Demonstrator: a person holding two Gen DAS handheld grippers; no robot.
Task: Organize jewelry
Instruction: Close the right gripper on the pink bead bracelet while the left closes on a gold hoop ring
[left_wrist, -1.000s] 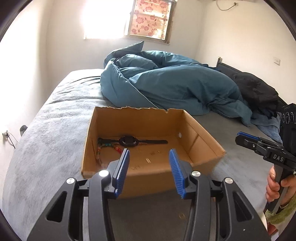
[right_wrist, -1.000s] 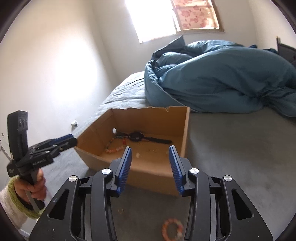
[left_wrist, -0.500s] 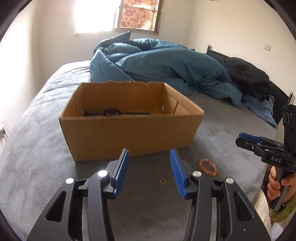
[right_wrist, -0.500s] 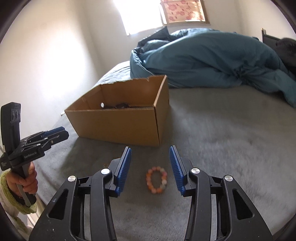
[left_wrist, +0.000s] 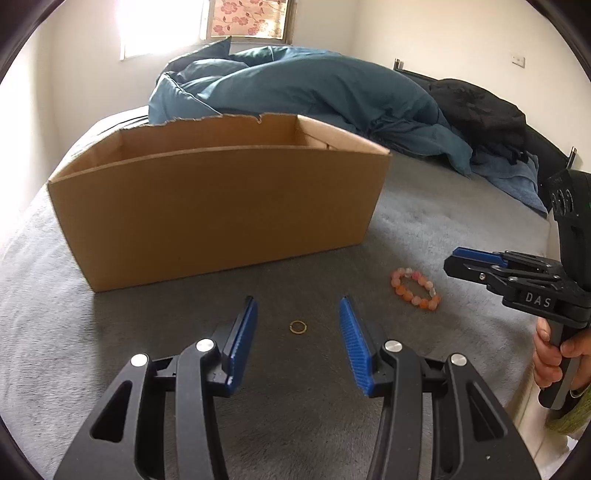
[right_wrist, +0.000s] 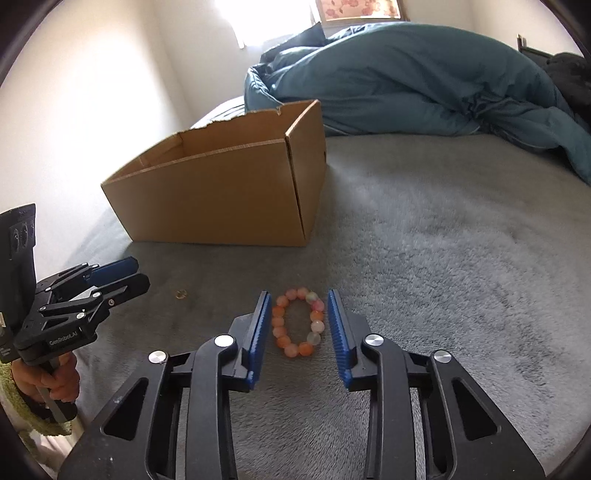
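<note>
In the left wrist view, one cardboard box (left_wrist: 221, 206) stood open-topped on the grey bed cover (left_wrist: 110, 332); its near wall hid the floor, so whatever it held could not be told. The left gripper (left_wrist: 298, 314) hung with its jaws spread and nothing clamped. One small gold ring (left_wrist: 298, 327) lay flat on the cover in the gap between the two blue pads (left_wrist: 242, 339), touching neither. One beaded bracelet (left_wrist: 415, 288) of orange, pink and pale beads lay to the right of those jaws, near the tip of the right gripper (left_wrist: 458, 258), which a hand (left_wrist: 554, 354) held by its handle. A heaped blue duvet (left_wrist: 314, 96) lay behind the box.

In the right wrist view, the same single box (right_wrist: 221, 192) again showed only bare inner walls from that angle. The right gripper (right_wrist: 298, 310) had its jaws closing, with the bracelet (right_wrist: 298, 322) lying lengthwise between them on the cover; narrow gaps showed at both pads, so it was not yet clamped. The ring (right_wrist: 180, 294) lay apart at the left, just ahead of the left gripper (right_wrist: 125, 275).
</note>
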